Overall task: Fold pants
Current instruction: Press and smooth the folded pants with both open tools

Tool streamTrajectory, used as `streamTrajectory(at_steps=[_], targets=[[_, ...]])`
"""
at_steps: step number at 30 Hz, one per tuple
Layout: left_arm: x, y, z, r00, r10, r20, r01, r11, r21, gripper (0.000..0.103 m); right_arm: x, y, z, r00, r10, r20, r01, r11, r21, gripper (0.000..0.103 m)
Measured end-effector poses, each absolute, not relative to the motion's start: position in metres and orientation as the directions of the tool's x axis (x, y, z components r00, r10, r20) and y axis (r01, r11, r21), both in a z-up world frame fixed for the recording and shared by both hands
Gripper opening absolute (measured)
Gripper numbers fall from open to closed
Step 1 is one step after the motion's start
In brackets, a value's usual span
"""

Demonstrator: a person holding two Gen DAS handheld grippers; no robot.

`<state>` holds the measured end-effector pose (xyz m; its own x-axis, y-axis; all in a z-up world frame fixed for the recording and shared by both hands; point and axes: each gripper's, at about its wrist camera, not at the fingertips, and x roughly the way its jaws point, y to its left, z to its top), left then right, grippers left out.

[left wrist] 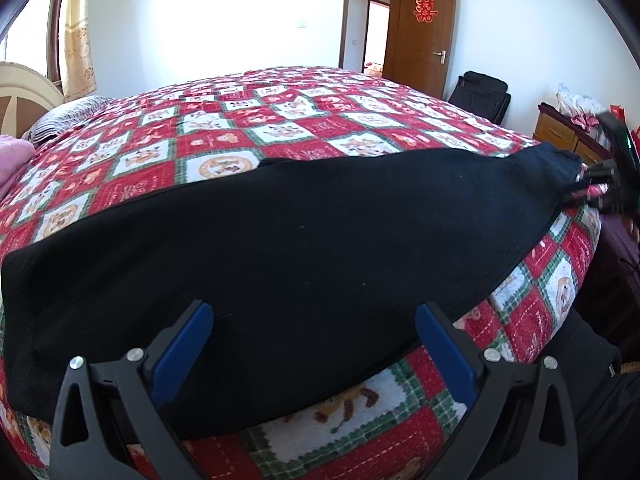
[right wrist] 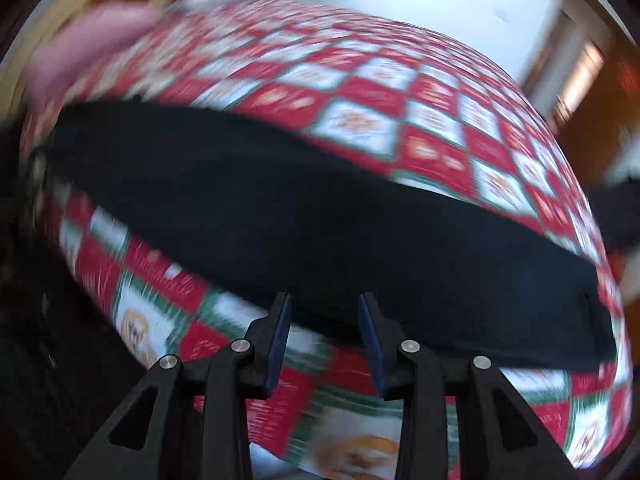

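We see the black pants (left wrist: 304,240) lying flat across the middle of the frame on the red checked quilt (left wrist: 224,128). The left gripper (left wrist: 314,316) is spread wide, its 2 blue pads over the near edge, gripping nothing. The right gripper (right wrist: 325,306) is partly open, empty, at the pants' near edge; that view is blurred.

Right wrist view motion-blurred; pants (right wrist: 320,220) edges smeared, left end cut off.

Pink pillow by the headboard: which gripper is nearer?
Left. The left gripper is over the black pants at the end toward the pink pillow; the right gripper is at their far end.
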<state>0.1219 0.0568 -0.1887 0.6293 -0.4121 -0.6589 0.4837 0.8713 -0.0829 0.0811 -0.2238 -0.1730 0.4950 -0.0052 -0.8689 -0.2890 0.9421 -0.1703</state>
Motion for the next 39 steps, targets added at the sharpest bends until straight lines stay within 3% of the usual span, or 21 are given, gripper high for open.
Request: streamTrajectory(at_steps=[5, 10, 12, 16, 18, 20, 22, 39], targets=[[0.123, 0.058, -0.190, 0.629, -0.415, -0.657, 0.483, 0.871, -0.088, 0.103, 0.079, -0.193, -0.192, 0.517, -0.100, -0.850, -0.386, 0.859, -0.336, 0.036], [0.123, 0.060, -0.190, 0.628, -0.421, -0.654, 0.483, 0.870, -0.096, 0.103, 0.084, -0.191, -0.193, 0.517, -0.095, -0.851, -0.410, 0.845, -0.344, 0.035], [0.123, 0.060, -0.190, 0.628, -0.420, -0.655, 0.484, 0.870, -0.093, 0.103, 0.087, -0.189, -0.192, 0.517, -0.080, -0.852, -0.414, 0.848, -0.331, 0.028], [0.123, 0.059, -0.190, 0.628, -0.419, -0.656, 0.484, 0.870, -0.092, 0.103, 0.090, -0.180, -0.197, 0.531, -0.096, -0.842, -0.423, 0.831, -0.361, 0.027], [0.123, 0.060, -0.190, 0.627, -0.419, -0.656, 0.486, 0.869, -0.091, 0.103, 0.091, -0.177, -0.199, 0.536, -0.094, -0.839, -0.427, 0.827, -0.365, 0.021], [0.123, 0.060, -0.190, 0.626, -0.422, -0.656, 0.486, 0.869, -0.095, 0.103, 0.089, -0.173, -0.198, 0.536, -0.073, -0.841, -0.436, 0.829, -0.350, 0.008], [0.124, 0.061, -0.190, 0.624, -0.425, -0.655, 0.488, 0.867, -0.099, 0.103, 0.086, -0.172, -0.196, 0.543, -0.075, -0.836, -0.435, 0.827, -0.357, 0.003], [0.127, 0.073, -0.179, 0.639, -0.413, -0.649, 0.473, 0.876, -0.092, 0.103, 0.071, -0.176, -0.190, 0.508, -0.052, -0.860, -0.433, 0.848, -0.307, 0.005]])
